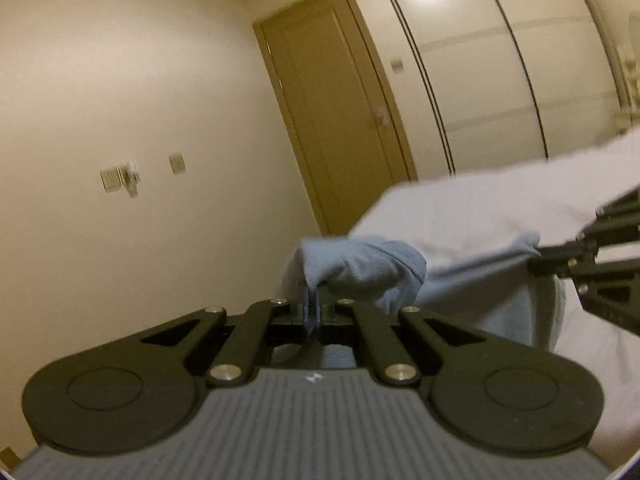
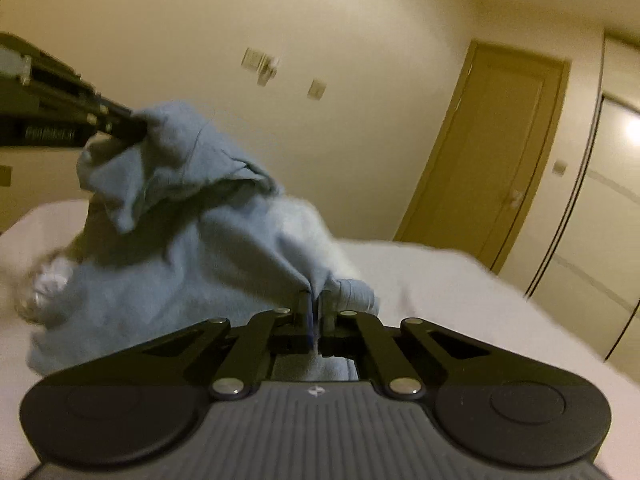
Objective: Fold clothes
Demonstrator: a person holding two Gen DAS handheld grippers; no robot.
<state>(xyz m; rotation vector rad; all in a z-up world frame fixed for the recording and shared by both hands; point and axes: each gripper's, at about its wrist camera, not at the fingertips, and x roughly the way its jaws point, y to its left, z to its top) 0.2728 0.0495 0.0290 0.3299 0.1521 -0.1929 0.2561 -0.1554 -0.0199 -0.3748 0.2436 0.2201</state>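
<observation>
Both the left gripper (image 1: 314,304) and right gripper (image 2: 314,306) pinch a soft, blurred blue garment (image 2: 224,248) above the white bed (image 2: 440,280).

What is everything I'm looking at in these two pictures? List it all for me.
garment: one, light blue, lifted above the bed, pinched at two spots
bed: one, white cover, under the garment
door: one, brown, shut, in the far wall
wardrobe doors: pale, glossy, right of the door; count unclear
wall switches: a few, pale, on the cream wall left of the door; too blurred to count
shiny crumpled thing: one, silvery, by the garment's left side; too blurred to identify
left gripper: one, black, shut on the garment
right gripper: one, black, shut on the garment
</observation>
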